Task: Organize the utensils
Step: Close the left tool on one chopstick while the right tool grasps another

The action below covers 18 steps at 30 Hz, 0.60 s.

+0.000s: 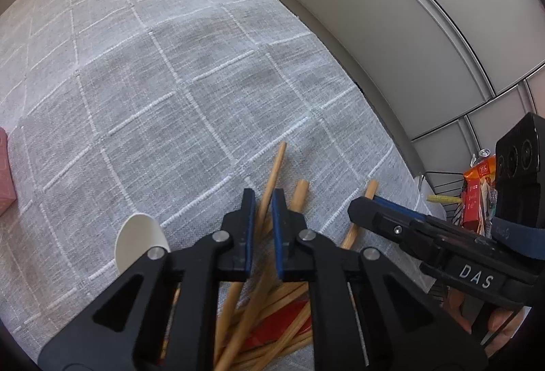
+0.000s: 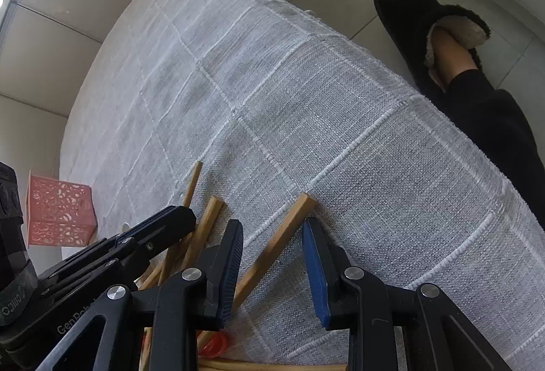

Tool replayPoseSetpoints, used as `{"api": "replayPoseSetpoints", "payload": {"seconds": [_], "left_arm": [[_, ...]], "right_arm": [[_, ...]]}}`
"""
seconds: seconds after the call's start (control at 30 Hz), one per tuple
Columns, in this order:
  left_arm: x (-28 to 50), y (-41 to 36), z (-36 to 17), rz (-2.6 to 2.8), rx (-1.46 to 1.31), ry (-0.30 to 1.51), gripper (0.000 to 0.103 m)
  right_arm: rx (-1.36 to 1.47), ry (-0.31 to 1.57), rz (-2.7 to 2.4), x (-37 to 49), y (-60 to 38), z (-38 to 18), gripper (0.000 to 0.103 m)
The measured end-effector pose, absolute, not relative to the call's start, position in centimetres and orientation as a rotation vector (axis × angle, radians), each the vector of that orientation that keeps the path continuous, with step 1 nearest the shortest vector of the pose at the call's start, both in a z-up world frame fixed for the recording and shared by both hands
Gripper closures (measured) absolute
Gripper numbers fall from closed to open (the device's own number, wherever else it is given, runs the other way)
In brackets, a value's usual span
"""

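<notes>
A pile of wooden chopsticks (image 1: 272, 303) lies on the grey checked tablecloth (image 1: 170, 81), with a red item (image 1: 279, 323) under it. My left gripper (image 1: 264, 200) is closed narrowly around one chopstick (image 1: 276, 166) that sticks out past its fingers. A white spoon (image 1: 139, 241) lies left of it. My right gripper (image 2: 272, 231) is open, with its jaws on either side of one thick chopstick (image 2: 282, 235), not touching it. The left gripper shows in the right wrist view (image 2: 163, 224), and the right gripper in the left wrist view (image 1: 371, 204).
A pink perforated holder box (image 2: 59, 211) stands on the cloth to the left. A wire basket with snack packets (image 1: 477, 197) is off the table's right edge. A slippered foot (image 2: 439, 30) is on the floor beyond the table edge.
</notes>
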State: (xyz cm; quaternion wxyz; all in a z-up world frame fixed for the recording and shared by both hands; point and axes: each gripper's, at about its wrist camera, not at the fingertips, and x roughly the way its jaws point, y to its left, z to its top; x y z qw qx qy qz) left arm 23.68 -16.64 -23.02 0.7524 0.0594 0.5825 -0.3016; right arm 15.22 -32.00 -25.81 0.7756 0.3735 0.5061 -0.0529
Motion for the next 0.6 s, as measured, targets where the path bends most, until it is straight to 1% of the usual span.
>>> {"api": "replayPoseSetpoints", "payload": {"seconds": [0.1,0.33,0.4,0.6], "left_arm": [[24.0,-16.3,-22.7,-0.65,0.117,1.266,0.096],[24.4,-14.6,-21.4,-0.638,0.098,1.237,0.097],[24.6,-14.0,-21.1,-0.629,0.087,1.234,0.096],[24.1,-12.1,-19.8,-0.589,0.063,1.229,0.097]], "right_arm": [[0.811,1.106,-0.127,15.7,-31.9,-25.7,0.069],[0.833,1.155,-0.176,16.8,-31.7,-25.5,0.069],[0.863,1.165,-0.165,16.9,-31.7,-25.5,0.068],[0.817,1.171,-0.106,17.9,-30.5,-24.7,0.068]]}}
